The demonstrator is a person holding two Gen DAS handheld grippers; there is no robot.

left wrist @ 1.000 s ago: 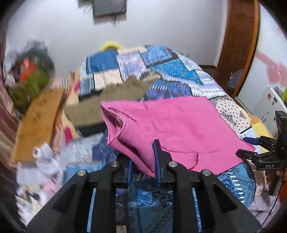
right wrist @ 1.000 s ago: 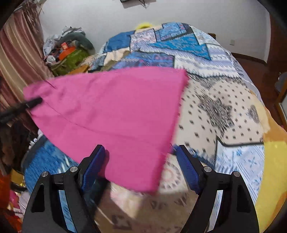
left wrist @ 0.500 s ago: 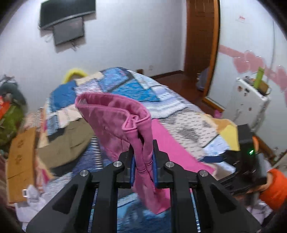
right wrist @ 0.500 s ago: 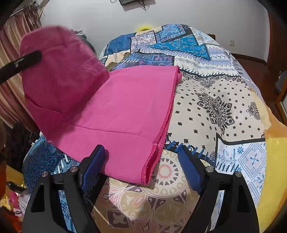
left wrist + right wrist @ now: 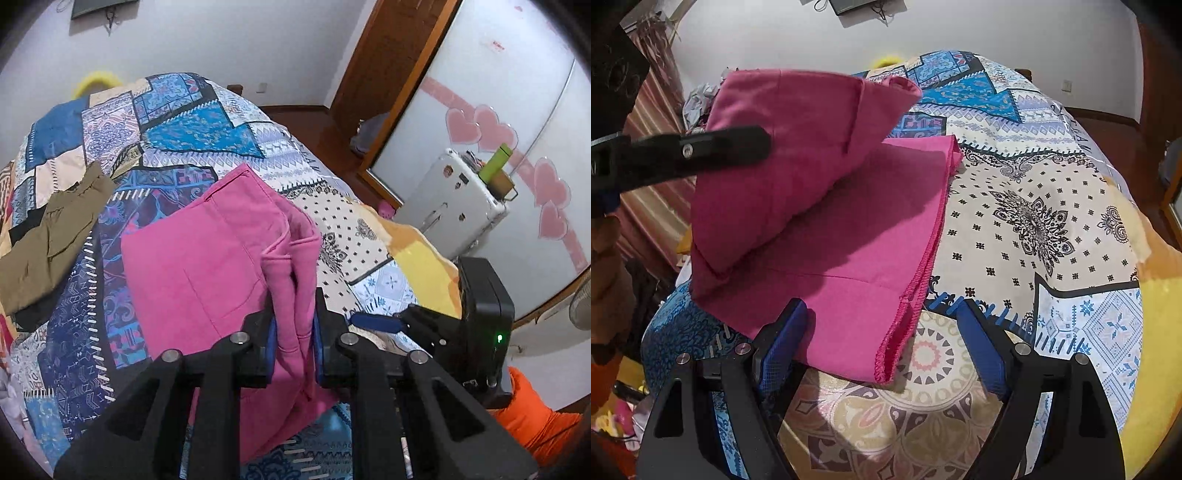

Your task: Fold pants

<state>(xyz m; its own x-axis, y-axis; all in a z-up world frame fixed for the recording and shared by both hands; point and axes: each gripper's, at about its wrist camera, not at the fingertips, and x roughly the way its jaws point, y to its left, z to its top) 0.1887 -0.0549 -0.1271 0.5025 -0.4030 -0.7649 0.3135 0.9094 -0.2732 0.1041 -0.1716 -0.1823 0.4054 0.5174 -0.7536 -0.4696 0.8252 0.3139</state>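
Note:
The pink pants (image 5: 207, 266) lie on the patchwork bedspread (image 5: 207, 125). My left gripper (image 5: 293, 325) is shut on the bunched waist end of the pants and holds it lifted above the leg part. In the right wrist view the lifted pink fold (image 5: 798, 147) hangs over the flat legs (image 5: 871, 251), with the left gripper's finger (image 5: 713, 147) clamped on it. My right gripper (image 5: 882, 339) is open and empty, its jaws wide apart at the hem edge of the pants near the bed's front. It also shows in the left wrist view (image 5: 384, 325).
An olive-brown garment (image 5: 51, 236) lies on the bed to the left. A white appliance (image 5: 454, 206) and a wooden door frame (image 5: 399, 92) stand on the right. A clutter pile and a striped curtain (image 5: 653, 110) are on the bed's left side.
My left gripper has lifted the waist end of the pants and carried it over toward the leg hems. My right gripper has let go of the hem and stays open near it.

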